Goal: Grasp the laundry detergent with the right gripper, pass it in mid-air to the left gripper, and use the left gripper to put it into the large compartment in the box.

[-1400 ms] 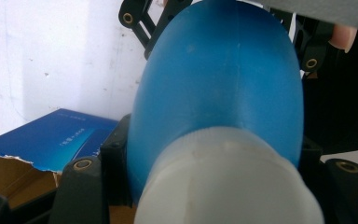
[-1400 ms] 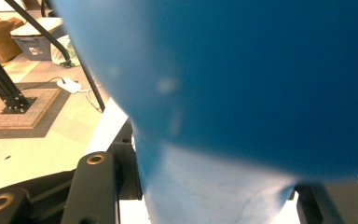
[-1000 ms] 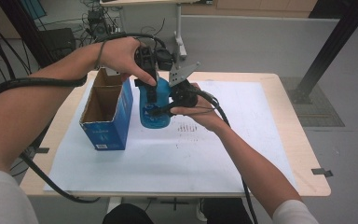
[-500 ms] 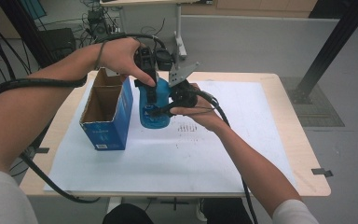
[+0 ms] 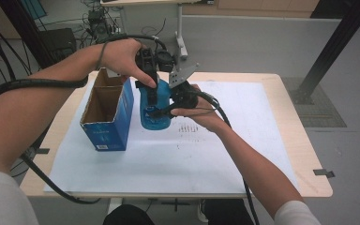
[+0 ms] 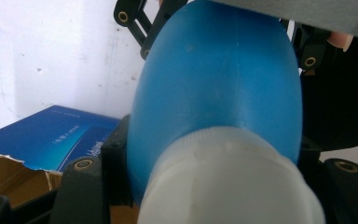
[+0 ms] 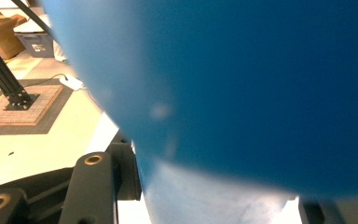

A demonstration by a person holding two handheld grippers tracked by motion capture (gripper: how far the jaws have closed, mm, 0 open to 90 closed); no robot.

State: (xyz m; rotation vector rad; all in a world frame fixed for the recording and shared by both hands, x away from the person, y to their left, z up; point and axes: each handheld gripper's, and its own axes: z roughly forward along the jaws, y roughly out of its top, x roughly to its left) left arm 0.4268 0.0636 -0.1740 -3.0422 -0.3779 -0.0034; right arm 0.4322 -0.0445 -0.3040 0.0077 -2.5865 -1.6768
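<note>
Nothing has shifted: both grippers, left (image 5: 153, 96) and right (image 5: 161, 111), stay clamped on the blue bottle (image 5: 151, 118) right of the box (image 5: 107, 125).

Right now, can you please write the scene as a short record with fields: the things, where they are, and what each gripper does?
Held thing: blue bottle with white cap, upright on the white paper sheet
Left gripper: comes from above, jaws closed on the bottle near its cap
Right gripper: comes from the side, jaws closed on the bottle body
Beside it: blue cardboard box, top open, standing left of the bottle
Surface: wooden table, paper sheet covering most of it
Contact between bottle and box: cannot tell
</note>
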